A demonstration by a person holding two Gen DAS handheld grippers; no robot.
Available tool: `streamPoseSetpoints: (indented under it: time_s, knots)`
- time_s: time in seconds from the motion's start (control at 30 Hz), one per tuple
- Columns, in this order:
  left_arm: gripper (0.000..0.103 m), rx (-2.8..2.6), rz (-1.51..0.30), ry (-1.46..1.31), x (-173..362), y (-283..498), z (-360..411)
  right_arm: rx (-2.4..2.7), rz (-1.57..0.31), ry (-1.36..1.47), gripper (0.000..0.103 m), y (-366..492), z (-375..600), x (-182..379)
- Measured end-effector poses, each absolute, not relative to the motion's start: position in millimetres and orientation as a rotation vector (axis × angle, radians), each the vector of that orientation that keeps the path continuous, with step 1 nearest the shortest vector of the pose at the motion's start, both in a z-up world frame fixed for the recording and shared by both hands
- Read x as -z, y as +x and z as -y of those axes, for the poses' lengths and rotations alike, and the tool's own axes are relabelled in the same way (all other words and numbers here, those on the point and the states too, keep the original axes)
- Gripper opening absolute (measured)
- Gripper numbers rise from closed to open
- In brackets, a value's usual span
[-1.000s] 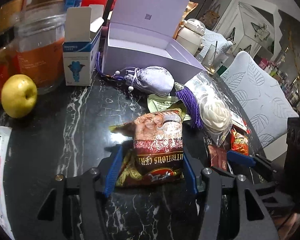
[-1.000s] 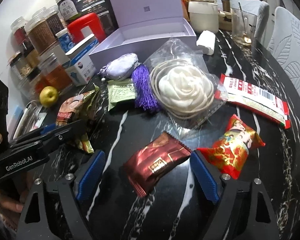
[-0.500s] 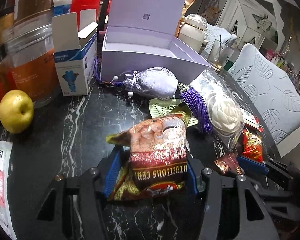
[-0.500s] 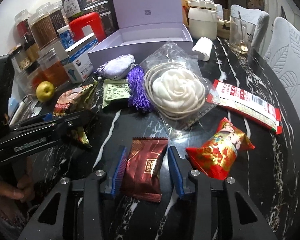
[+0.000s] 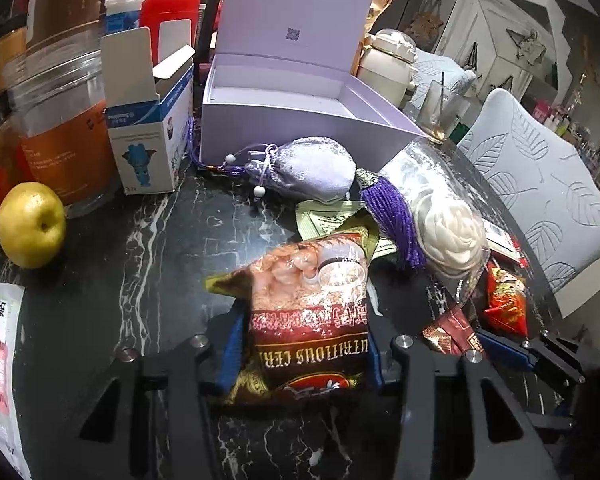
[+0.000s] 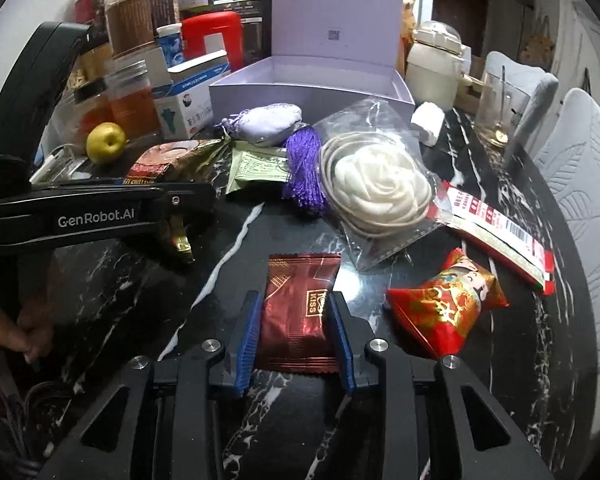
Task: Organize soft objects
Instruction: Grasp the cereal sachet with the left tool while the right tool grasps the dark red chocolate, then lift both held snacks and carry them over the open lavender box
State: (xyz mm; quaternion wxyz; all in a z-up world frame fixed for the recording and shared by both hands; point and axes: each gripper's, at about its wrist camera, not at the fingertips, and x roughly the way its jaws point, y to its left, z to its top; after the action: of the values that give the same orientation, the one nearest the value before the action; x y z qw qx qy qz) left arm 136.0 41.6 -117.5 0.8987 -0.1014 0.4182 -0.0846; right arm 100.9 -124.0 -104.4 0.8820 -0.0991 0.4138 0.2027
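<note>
Both my tongs are closing: left gripper squeezes the cereal packet, right gripper the brown candy wrapper.

Home dining room, cluttered.
Black marble table crowded with food jars, an apple, a glass; padded grey chairs alongside, white cabinet behind.

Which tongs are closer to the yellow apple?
Left. The left tongs, closing on the cereal packet, sit just across bare table from the apple. The right tongs, closing on the brown sachet, are farther off, beyond the left ones.
</note>
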Motion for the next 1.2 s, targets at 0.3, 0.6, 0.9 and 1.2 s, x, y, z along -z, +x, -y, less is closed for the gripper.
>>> streamPoseSetpoints:
  time_s: [0.3,0.6,0.9,1.2]
  knots:
    - [0.046,0.178,-0.867,-0.193,115.3,125.8,-41.3,-0.454,-0.867,-0.140,0.031,97.5,129.2,98.4]
    - [0.045,0.160,-0.822,-0.170,100.4,105.5,-38.4,-0.468,-0.832,-0.099,0.030,85.3,135.0,87.1]
    - [0.045,0.163,-0.754,-0.165,67.7,80.6,-34.0,-0.485,-0.760,-0.061,0.030,63.4,146.1,62.8]
    - [0.045,0.182,-0.650,-0.128,13.2,64.3,-21.5,-0.498,-0.668,-0.022,0.030,50.2,160.4,22.4]
